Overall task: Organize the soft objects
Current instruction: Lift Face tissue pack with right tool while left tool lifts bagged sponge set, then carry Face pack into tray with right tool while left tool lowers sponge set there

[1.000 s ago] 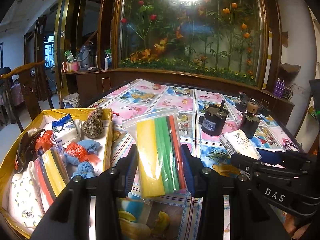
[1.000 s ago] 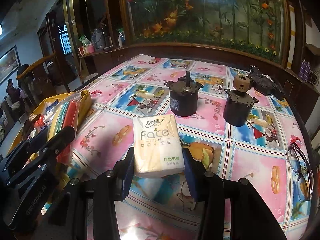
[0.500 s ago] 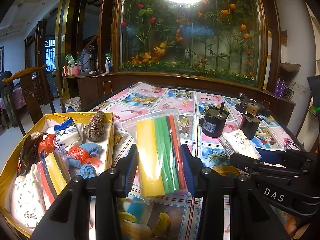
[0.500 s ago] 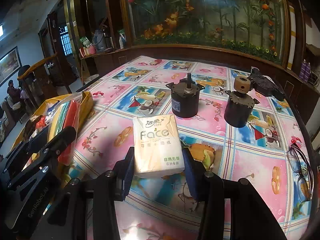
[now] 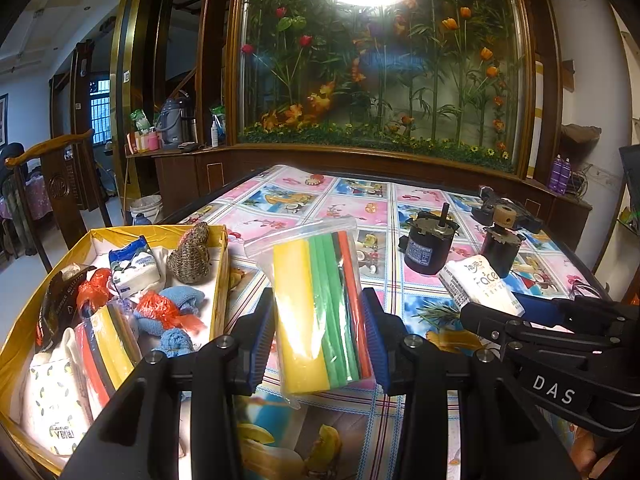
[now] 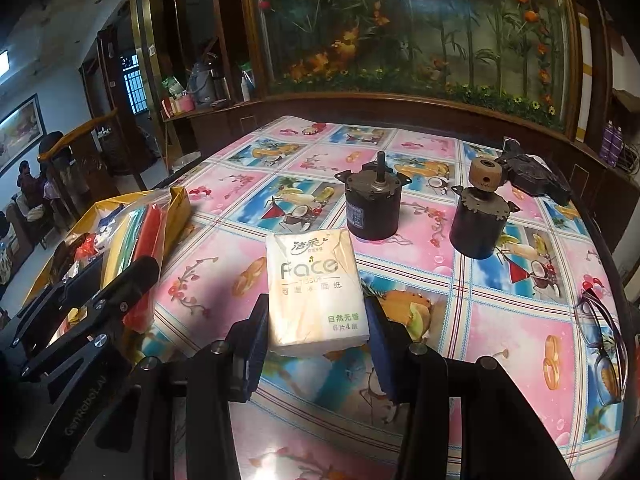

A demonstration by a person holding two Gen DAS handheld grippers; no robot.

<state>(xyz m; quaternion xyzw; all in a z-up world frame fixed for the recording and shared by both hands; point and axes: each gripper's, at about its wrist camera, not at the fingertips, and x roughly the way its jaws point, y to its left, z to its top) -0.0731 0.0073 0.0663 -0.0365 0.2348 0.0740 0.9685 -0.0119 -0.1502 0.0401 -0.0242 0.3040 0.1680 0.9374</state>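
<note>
My left gripper [image 5: 320,344] is shut on a clear bag of yellow, green and red sponge cloths [image 5: 320,312] and holds it above the table, just right of the yellow box [image 5: 222,280]. The box holds several soft things: tissue packs, blue cloths, a brown scrubber [image 5: 190,256]. My right gripper [image 6: 318,344] is shut on a white "Face" tissue pack [image 6: 314,288] held over the table. The pack also shows in the left wrist view [image 5: 478,286], and the sponge bag in the right wrist view [image 6: 138,248].
Two dark motors [image 6: 372,208] [image 6: 478,220] stand on the flowered tablecloth beyond the tissue pack. A black part [image 6: 532,174] lies behind them. Glasses [image 6: 604,344] lie at the right edge. A wooden chair [image 5: 52,184] stands left of the table.
Both grippers have risen slightly with their loads still held. The box and motors have not moved.
</note>
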